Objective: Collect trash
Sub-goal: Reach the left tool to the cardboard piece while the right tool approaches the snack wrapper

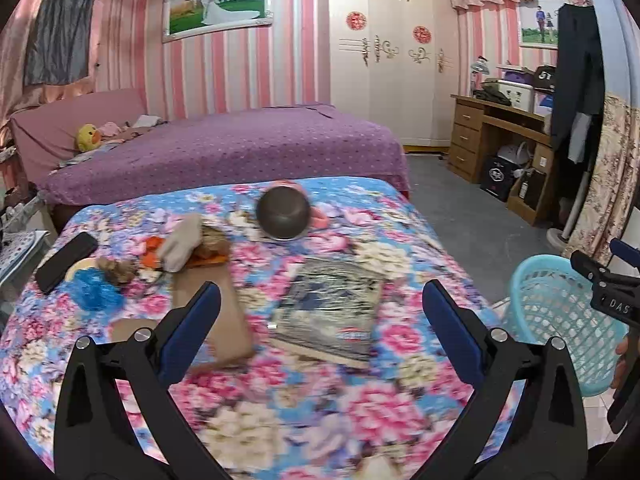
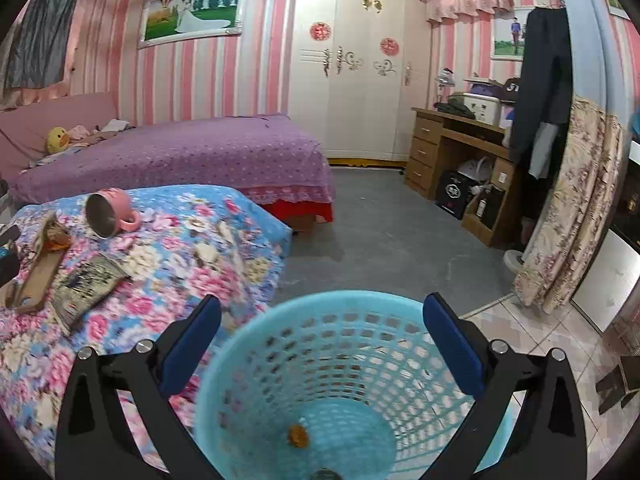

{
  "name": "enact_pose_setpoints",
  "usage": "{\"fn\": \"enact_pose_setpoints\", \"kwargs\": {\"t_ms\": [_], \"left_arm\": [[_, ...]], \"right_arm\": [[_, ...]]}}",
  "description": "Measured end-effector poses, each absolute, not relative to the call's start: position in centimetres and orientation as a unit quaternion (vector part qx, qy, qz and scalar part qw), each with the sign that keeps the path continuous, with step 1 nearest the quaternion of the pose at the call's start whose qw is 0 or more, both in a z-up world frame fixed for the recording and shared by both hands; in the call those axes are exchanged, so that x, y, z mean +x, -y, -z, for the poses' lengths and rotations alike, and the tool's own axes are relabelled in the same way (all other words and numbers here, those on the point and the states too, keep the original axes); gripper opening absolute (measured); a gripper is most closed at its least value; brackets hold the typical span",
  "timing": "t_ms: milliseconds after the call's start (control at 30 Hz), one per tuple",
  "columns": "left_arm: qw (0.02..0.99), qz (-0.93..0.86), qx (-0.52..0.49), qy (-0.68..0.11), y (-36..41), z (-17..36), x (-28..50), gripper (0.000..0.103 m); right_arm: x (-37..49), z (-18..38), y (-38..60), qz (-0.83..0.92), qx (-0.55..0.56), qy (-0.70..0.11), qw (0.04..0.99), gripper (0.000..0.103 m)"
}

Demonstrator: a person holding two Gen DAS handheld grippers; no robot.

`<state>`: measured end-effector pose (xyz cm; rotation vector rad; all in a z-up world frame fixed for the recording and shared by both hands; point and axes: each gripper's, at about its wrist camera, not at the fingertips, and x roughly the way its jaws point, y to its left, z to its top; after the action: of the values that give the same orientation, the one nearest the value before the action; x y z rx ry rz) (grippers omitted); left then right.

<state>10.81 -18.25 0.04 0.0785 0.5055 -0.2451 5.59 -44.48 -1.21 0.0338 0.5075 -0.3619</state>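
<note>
A table draped in a blue and pink floral cloth (image 1: 360, 408) carries a tipped pink metal-lined cup (image 1: 283, 216), a flat grey patterned packet (image 1: 332, 312), a strip of brown cardboard (image 1: 224, 312), a black phone (image 1: 66, 261), a crumpled blue wrapper (image 1: 94, 290) and orange and brown scraps (image 1: 152, 254).

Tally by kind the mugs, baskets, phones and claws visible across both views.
Mug: 1
Basket: 1
Phone: 1
Claws: 2 (left claw, right claw)
Total: 5
</note>
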Motion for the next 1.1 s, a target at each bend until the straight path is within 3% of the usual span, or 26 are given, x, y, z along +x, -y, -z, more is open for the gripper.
{"fn": "enact_pose_setpoints", "kwargs": {"t_ms": [633, 1000, 1033, 1100], "left_arm": [[0.952, 0.034, 0.023, -0.304, 4.3, 3.4, 14.2, 0.097], [0.930, 0.036, 0.019, -0.364, 2.2, 6.2, 17.6, 0.097], [0.928, 0.040, 0.015, -0.370, 2.2, 6.3, 17.9, 0.096], [0.922, 0.050, 0.009, -0.384, 2.3, 6.8, 18.5, 0.079]], "right_arm": [[10.8, 2.0, 36.3, 0.102, 0.034, -0.276, 0.955, 0.099], [13.1, 3.9, 35.9, 0.116, 0.049, -0.312, 0.942, 0.099], [13.3, 4.0, 35.8, 0.117, 0.050, -0.315, 0.940, 0.099], [13.7, 4.2, 35.6, 0.114, 0.055, -0.320, 0.939, 0.099]]}}
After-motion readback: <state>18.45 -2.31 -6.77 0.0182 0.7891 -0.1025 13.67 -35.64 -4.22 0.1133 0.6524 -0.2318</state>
